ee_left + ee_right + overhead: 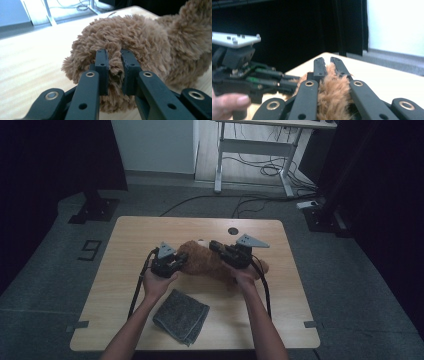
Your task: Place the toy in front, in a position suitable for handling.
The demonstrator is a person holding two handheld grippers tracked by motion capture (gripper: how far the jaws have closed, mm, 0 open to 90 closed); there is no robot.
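A brown plush toy (202, 265) lies in the middle of the wooden table (135, 235). My left gripper (183, 260) comes at its left end; in the left gripper view (115, 53) its jaws are shut on a tuft of the plush fur (142, 37). My right gripper (215, 245) reaches over the toy from the right, pointing left. In the right gripper view (328, 60) a strip of brown fur (333, 92) is pinched between its jaws and lifted above the table. The left gripper (242, 70) and a thumb show beyond it.
A folded grey cloth (181, 315) lies near the table's front edge, between the forearms. A round cable hole (233, 231) sits at the table's far side. A white desk frame (255, 147) and floor cables (270, 170) stand beyond.
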